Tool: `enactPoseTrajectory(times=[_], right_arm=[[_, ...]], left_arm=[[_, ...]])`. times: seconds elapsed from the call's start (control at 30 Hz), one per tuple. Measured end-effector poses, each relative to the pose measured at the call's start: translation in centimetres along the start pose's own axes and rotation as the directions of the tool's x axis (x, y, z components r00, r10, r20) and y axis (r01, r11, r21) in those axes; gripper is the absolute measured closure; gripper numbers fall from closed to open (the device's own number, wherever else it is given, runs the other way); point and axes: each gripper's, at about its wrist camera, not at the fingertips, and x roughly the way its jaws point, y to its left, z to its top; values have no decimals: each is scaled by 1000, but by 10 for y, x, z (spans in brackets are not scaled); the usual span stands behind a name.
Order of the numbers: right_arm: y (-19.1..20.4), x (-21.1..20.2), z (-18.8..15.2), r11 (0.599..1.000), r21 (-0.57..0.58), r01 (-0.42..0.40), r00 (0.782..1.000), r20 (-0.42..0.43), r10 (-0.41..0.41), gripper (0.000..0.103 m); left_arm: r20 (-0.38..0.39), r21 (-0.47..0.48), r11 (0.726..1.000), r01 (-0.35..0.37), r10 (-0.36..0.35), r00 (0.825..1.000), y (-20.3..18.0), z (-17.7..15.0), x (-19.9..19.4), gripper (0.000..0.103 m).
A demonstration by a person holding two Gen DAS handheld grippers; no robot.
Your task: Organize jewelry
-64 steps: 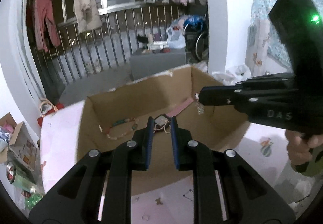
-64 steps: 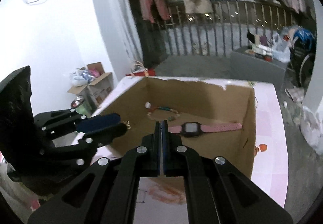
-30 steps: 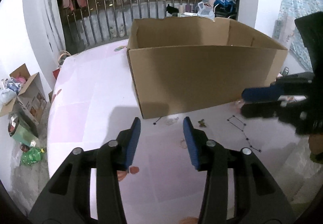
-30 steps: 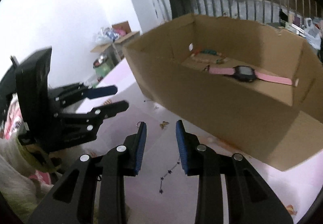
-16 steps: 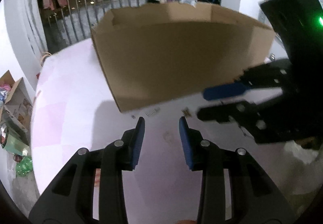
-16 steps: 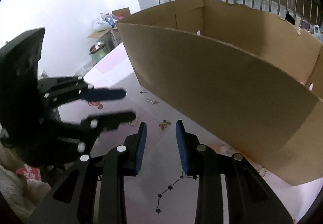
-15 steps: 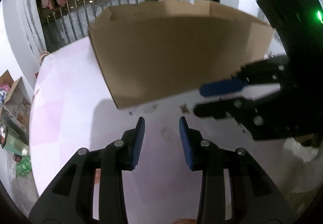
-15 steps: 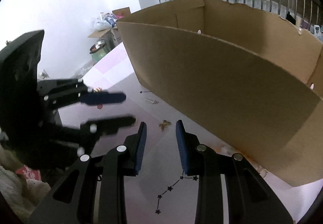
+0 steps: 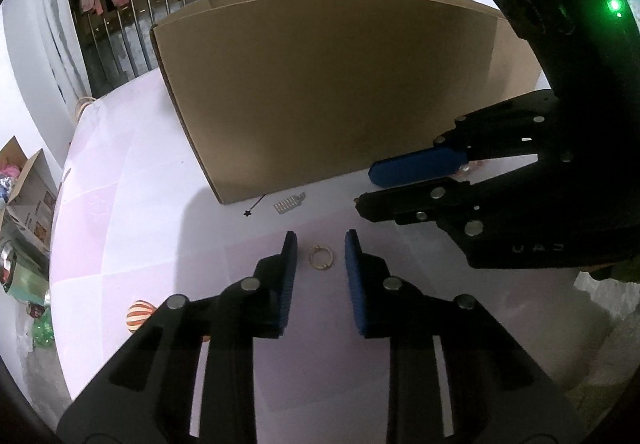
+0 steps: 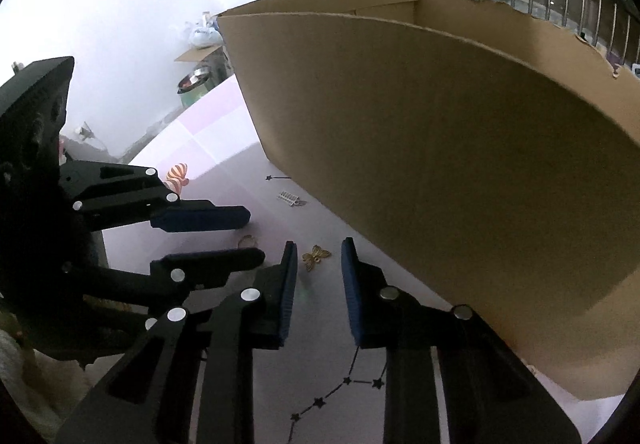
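The left tongs (image 9: 320, 258) hang just over the table (image 9: 132, 211), jaws closing around a small gold ring (image 9: 321, 257) that lies flat between the pads, which do not yet press on it. The right tongs (image 10: 318, 258) are doing the same beside them: jaws closing, with a gold butterfly charm (image 10: 316, 256) between the tips and apart from both pads. Just ahead of both tongs, near the foot of the cardboard box (image 9: 320, 91), a small silver clasp-like piece (image 9: 289, 202) lies on the table. The box wall rises beyond, its inside hidden from both views.

Both pieces are thin and lie flat, so the pads may well meet above them or nudge them aside rather than pinch them. The ring could skate off or flip if only one pad reaches it first. The two tongs work close together, side by side; a small drift might knock one against the other and scatter the charm. The box wall is tall, so a weak pinch risks a drop on the lift.
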Motion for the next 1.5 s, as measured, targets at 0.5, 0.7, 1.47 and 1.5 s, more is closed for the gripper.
enactPoseTrajectory(times=[0.5, 0.7, 1.47, 1.5], right_arm=[[14, 5, 5, 997, -77, 16, 1000, -10, -17, 90], [11, 5, 5, 998, -67, 11, 1000, -12, -12, 90], [11, 3, 1, 1000, -19, -4, 998, -55, 3, 92], [12, 4, 2, 1000, -21, -1, 999, -54, 0, 92]], left_arm=[[3, 5, 1000, -18, 18, 1000, -5, -5, -1, 93], [1, -1, 1000, -18, 18, 1000, -5, -4, 0, 93], [-4, -27, 999, -32, 31, 999, 5, 1, 0, 93], [-5, -30, 999, -32, 32, 999, 5, 2, 0, 93]])
